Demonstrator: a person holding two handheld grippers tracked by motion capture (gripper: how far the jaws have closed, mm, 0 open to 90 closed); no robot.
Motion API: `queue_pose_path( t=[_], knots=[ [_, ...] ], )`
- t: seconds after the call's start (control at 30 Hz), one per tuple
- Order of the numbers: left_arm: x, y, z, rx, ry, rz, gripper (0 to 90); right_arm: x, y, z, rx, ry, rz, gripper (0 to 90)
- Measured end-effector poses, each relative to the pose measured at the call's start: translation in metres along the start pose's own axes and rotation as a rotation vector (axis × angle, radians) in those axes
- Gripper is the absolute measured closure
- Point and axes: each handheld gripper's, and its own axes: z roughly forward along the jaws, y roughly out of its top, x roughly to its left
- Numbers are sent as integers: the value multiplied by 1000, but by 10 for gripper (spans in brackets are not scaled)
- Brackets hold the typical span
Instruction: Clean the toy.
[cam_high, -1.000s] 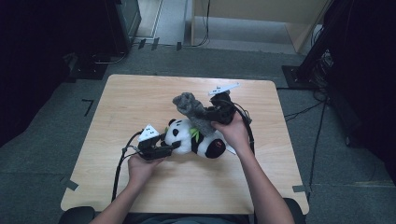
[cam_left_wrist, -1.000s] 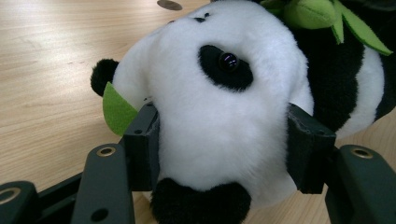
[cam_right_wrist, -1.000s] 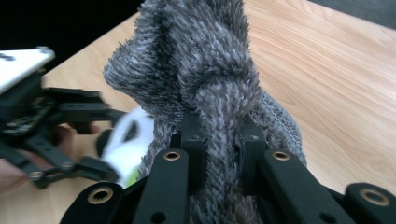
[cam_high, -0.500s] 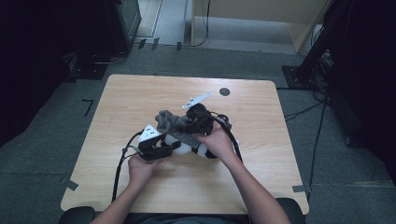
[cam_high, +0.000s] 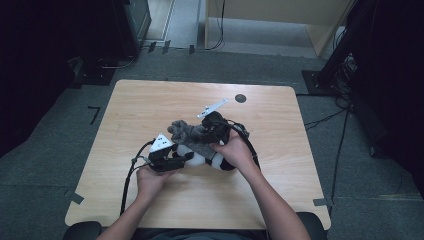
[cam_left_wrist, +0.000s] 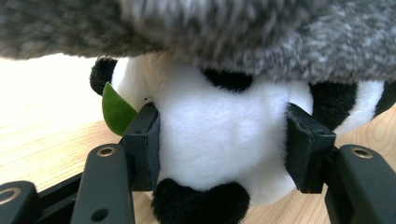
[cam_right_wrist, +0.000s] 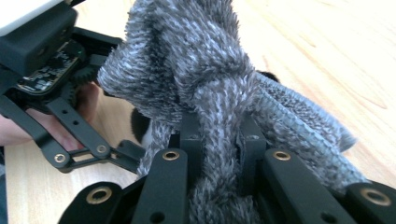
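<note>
Panda (cam_high: 200, 159) plush sits mid-table (cam_high: 150, 105), slightly toward the person's side, lying on the wood with the grey toy (cam_high: 187, 132) draped over its top.

Table: plain wood, one small dark disc (cam_high: 240, 98) near the far edge, well apart from the work.

Left gripper (cam_high: 172, 162): jaws wide-set but pressed into the panda's white belly (cam_left_wrist: 219, 140) on both sides, so it is holding the panda. Fur bulges between the pads (cam_left_wrist: 147, 144). Green leaf (cam_left_wrist: 116, 109) pokes out just beside the left pad.

Right gripper (cam_high: 212, 131): jaws narrow, clamped on a limb or fold of the grey toy (cam_right_wrist: 219, 116); which part, can't tell. The toy hangs over the panda and touches it. Left gripper's linkage (cam_right_wrist: 70, 126) shows just beside it in the right gripper view.

Handling, my read: both plush are light, soft, high-friction fur, not fragile. They squash under the jaws, so grip depth matters more than force. Panda: the belly grip looks sound, since the body is the widest, firmest part. Grey toy: long pile and floppy limbs, so a thin-limb pinch will let it swing. Leaf is thin, avoid pinching it.
</note>
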Motion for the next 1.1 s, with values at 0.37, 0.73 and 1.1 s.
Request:
queue_pose_path(
  t=[0.37, 0.73, 1.1],
  knots=[
    [1, 0, 1, -8, -6, -15, 394, -50, -25, -12, -47, -65, 163, 786],
    [2, 0, 0, -7, -15, -13, 394, -65, -31, -23, -83, -113, 171, 789],
    [4, -1, 0, -5, -23, -16, 388, -84, -45, -43, -109, -162, 262, 787]
  ],
)
